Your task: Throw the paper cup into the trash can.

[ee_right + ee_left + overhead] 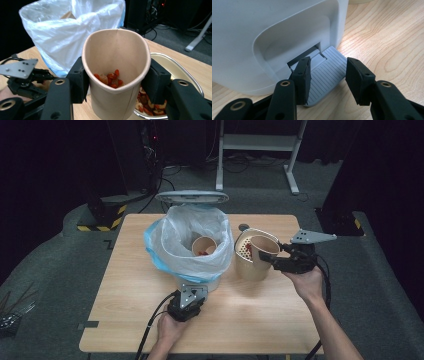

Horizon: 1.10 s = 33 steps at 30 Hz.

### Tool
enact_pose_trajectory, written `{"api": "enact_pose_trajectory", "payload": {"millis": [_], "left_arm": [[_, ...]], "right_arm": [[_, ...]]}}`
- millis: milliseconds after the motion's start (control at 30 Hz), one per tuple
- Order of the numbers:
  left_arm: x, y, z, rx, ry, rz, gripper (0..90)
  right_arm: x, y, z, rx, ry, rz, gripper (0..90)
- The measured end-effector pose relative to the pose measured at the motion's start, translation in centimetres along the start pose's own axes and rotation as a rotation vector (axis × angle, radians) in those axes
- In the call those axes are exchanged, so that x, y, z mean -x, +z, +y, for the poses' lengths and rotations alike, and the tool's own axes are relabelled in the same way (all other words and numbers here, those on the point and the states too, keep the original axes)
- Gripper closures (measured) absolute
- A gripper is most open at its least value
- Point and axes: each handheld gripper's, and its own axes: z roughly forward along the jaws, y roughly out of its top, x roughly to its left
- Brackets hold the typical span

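A white pedal bin (215, 282) lined with a clear plastic bag (185, 240) stands mid-table, its lid (191, 196) raised. A paper cup (204, 246) with red bits lies inside the bag. My left gripper (193, 289) is at the bin's foot, its jaws apart over the grey pedal (329, 72), and the left finger (302, 75) rests on the pedal. My right gripper (266, 256) is shut on a second paper cup (116, 57) with red and tan scraps (110, 78) at its bottom. It holds the cup upright over a metal strainer (175, 70).
The strainer (245, 247) sits in a beige container (247, 270) right of the bin and holds more scraps. A cable trails from each gripper to the near edge of the wooden table (130, 295). The floor behind has a desk frame (260, 142) and cables.
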Motion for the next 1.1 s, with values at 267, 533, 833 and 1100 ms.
{"api": "enact_pose_trajectory", "payload": {"millis": [267,533,833,1100], "left_arm": [[0.0,0.0,0.0,0.0,-0.001,0.0,55.5],[0.0,0.0,0.0,0.001,-0.001,-0.001,55.5],[0.0,0.0,0.0,0.001,-0.002,0.0,55.5],[0.0,0.0,0.0,0.0,0.0,0.0,55.4]], "right_arm": [[-0.8,-0.1,1.3,0.027,-0.018,0.036,44.8],[-1.2,0.2,2.0,0.036,-0.03,0.054,44.8],[-1.5,0.1,3.0,0.048,-0.038,0.073,44.5],[-1.7,0.2,3.9,0.057,-0.043,0.091,44.5]]}}
